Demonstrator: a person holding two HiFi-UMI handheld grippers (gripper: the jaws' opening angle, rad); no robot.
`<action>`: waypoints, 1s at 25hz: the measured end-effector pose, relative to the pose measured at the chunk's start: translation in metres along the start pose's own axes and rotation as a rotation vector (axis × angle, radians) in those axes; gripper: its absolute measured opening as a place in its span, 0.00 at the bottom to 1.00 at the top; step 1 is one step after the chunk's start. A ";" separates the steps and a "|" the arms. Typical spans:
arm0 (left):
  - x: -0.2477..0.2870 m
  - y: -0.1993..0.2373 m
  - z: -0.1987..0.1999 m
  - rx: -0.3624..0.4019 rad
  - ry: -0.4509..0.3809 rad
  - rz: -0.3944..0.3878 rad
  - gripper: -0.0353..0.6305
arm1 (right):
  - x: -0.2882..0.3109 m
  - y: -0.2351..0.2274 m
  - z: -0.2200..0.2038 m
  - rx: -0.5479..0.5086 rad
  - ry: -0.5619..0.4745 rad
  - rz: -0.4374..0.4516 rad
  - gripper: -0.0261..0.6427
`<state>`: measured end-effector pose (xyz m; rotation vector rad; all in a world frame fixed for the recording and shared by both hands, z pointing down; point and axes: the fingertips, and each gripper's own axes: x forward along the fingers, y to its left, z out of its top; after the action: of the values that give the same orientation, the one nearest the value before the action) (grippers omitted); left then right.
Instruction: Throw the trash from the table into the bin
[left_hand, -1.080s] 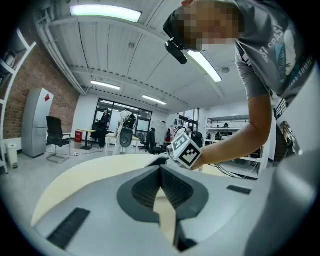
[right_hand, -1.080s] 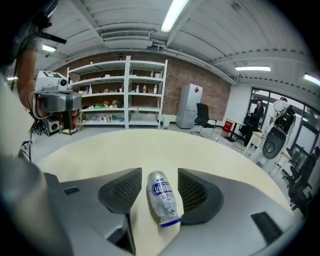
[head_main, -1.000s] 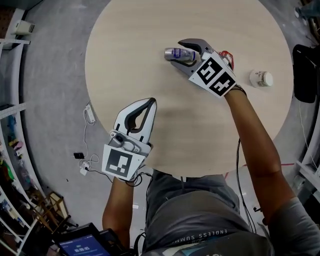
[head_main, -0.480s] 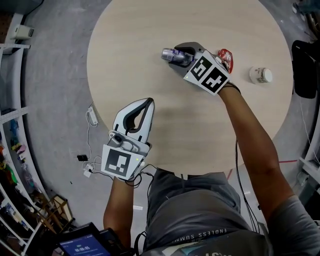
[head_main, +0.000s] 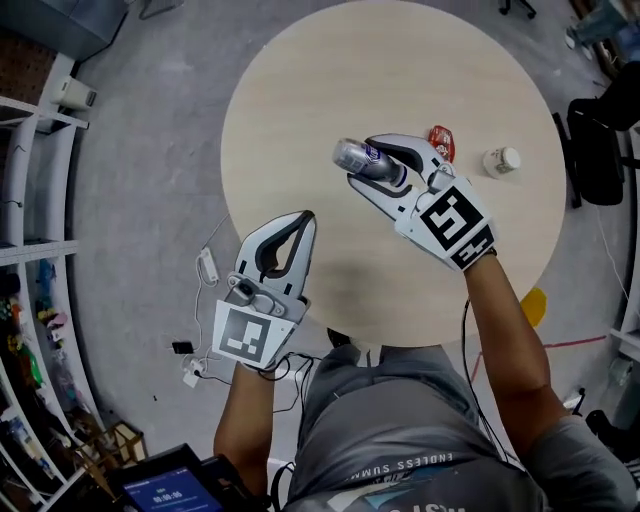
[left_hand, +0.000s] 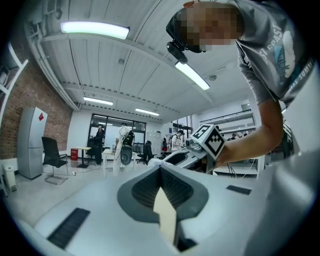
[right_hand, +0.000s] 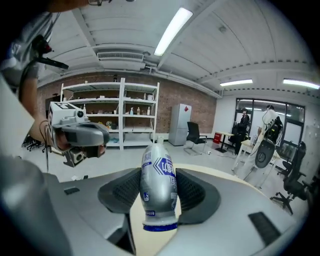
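A silver plastic bottle with a blue label (head_main: 358, 157) is held above the round beige table (head_main: 300, 120), with my right gripper (head_main: 365, 163) shut on its middle. The right gripper view shows the bottle (right_hand: 158, 187) between the ribbed pads, cap pointing away. My left gripper (head_main: 304, 216) hovers at the table's near left edge, its fingertips touching and nothing held. A crumpled red wrapper (head_main: 441, 141) and a small white container (head_main: 500, 160) lie on the table's right side. No bin shows in any view.
A black chair (head_main: 592, 150) stands right of the table. Shelving (head_main: 30, 250) lines the left wall. A white power strip with cables (head_main: 208, 266) lies on the grey floor at the left, and a yellow object (head_main: 533, 305) on the floor at the right.
My right gripper has lifted the bottle off the table and drawn it toward the person. The head view has shifted, so the table sits further right. The left gripper has barely moved.
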<state>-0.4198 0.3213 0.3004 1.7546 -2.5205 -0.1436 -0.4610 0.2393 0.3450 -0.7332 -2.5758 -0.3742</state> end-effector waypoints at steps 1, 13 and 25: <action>0.013 0.018 -0.005 0.017 -0.011 0.000 0.10 | 0.013 -0.010 0.001 0.000 -0.022 0.001 0.36; 0.032 0.014 0.033 0.128 -0.148 -0.082 0.10 | -0.040 -0.013 0.049 -0.129 -0.139 -0.105 0.36; 0.031 -0.072 0.065 0.204 -0.237 -0.273 0.10 | -0.145 0.020 0.049 -0.147 -0.178 -0.309 0.36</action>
<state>-0.3704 0.2703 0.2275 2.2852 -2.5115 -0.1175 -0.3549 0.2107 0.2360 -0.4301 -2.8616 -0.6256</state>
